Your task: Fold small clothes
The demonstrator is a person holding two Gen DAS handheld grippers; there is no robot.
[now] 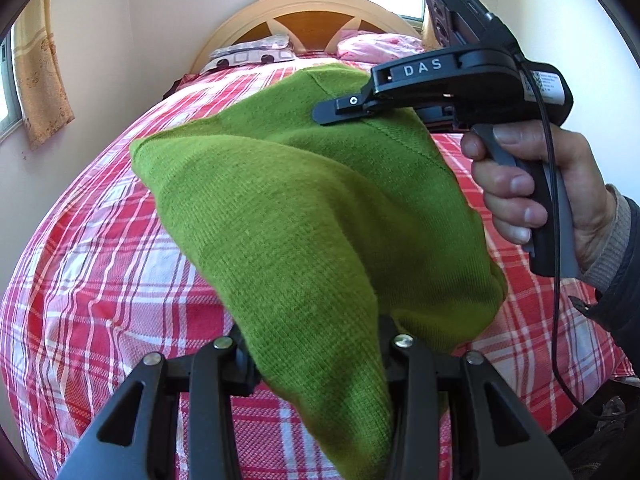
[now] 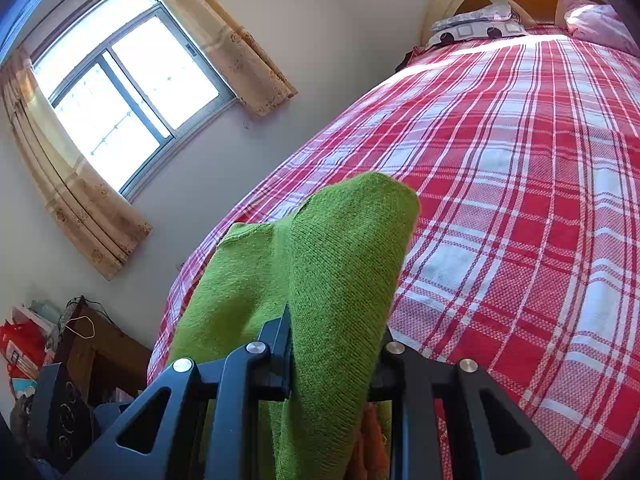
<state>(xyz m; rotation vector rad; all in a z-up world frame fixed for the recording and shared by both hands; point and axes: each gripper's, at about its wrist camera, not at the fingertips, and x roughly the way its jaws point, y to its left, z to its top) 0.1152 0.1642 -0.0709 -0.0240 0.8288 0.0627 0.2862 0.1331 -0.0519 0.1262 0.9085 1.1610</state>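
Note:
A green knitted garment (image 1: 304,216) hangs in the air above the bed with the red and white plaid cover (image 1: 100,248). My left gripper (image 1: 320,356) is shut on its near edge, and the cloth drapes over the jaws. My right gripper (image 1: 344,114), held by a hand at the right, pinches the garment's far upper part. In the right wrist view the right gripper (image 2: 332,344) is shut on a fold of the green garment (image 2: 340,248), which stands up between the jaws and hides the fingertips.
The plaid bed (image 2: 520,184) fills the right wrist view. Pillows (image 1: 256,50) and a pink blanket (image 1: 380,46) lie by the wooden headboard (image 1: 308,8). A curtained window (image 2: 128,92) is on the left wall. A cluttered wooden cabinet (image 2: 100,352) stands beside the bed.

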